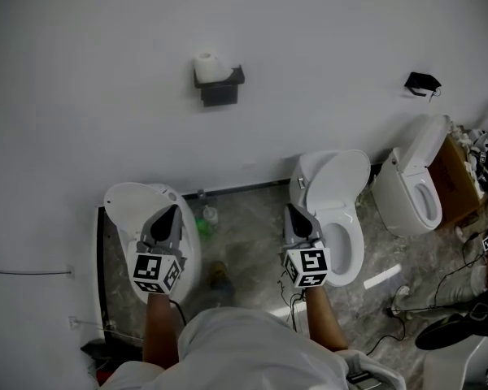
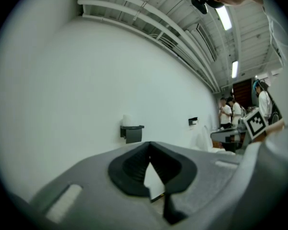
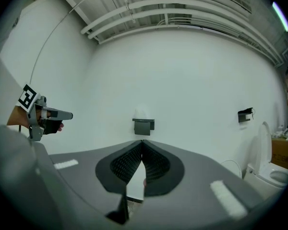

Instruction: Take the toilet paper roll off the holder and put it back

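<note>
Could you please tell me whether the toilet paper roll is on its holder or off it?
On it: the white toilet paper roll sits on top of the dark holder mounted on the wall.

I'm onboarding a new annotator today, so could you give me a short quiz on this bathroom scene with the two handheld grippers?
1. True or false: the toilet paper roll sits on the holder fixed to the wall.
2. The left gripper is: A) open and empty; B) shut with nothing between its jaws; C) shut on the roll.
3. Short answer: is the right gripper touching the holder?

Key: 1 true. 2 B. 3 No; it is shut, empty and apart from the holder.
</note>
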Tool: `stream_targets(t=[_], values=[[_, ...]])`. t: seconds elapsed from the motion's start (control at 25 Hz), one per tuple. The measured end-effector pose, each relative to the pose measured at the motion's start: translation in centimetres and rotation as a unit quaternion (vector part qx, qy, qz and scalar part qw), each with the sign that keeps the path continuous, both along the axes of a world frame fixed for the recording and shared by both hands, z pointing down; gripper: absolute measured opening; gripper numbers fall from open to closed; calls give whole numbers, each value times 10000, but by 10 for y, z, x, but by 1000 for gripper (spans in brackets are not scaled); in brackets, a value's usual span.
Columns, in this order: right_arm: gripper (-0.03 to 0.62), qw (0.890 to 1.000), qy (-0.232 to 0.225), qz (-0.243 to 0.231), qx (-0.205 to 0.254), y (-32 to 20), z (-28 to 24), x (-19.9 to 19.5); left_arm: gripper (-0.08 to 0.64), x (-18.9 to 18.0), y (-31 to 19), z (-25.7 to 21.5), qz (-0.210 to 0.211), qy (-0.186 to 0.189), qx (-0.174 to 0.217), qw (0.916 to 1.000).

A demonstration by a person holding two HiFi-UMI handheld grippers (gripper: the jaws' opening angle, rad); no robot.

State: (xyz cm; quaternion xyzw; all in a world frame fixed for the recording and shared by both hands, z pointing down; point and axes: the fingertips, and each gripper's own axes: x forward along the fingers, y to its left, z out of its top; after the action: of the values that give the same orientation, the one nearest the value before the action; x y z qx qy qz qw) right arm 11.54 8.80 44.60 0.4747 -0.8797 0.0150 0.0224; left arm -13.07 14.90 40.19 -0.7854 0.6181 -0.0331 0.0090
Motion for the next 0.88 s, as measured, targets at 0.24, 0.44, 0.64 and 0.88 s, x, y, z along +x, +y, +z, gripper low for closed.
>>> stream_targets(t=[0.24, 0.44, 0.64, 0.88], values=[[-2, 10000, 59, -15, -36, -55, 3, -30, -1, -27, -55, 6, 35, 45, -69, 10000], [-2, 9999, 91, -53, -87, -100, 1, -60, 0, -55, -103, 8, 39, 135, -148, 9998], [-2, 9999, 63, 37, -93, -145, -4, -85, 0, -76, -151, 6, 178, 131, -169, 9996], [-2, 10000, 55, 67, -26, -185, -14, -120, 0, -107, -196, -6, 268, 118, -88, 9995]])
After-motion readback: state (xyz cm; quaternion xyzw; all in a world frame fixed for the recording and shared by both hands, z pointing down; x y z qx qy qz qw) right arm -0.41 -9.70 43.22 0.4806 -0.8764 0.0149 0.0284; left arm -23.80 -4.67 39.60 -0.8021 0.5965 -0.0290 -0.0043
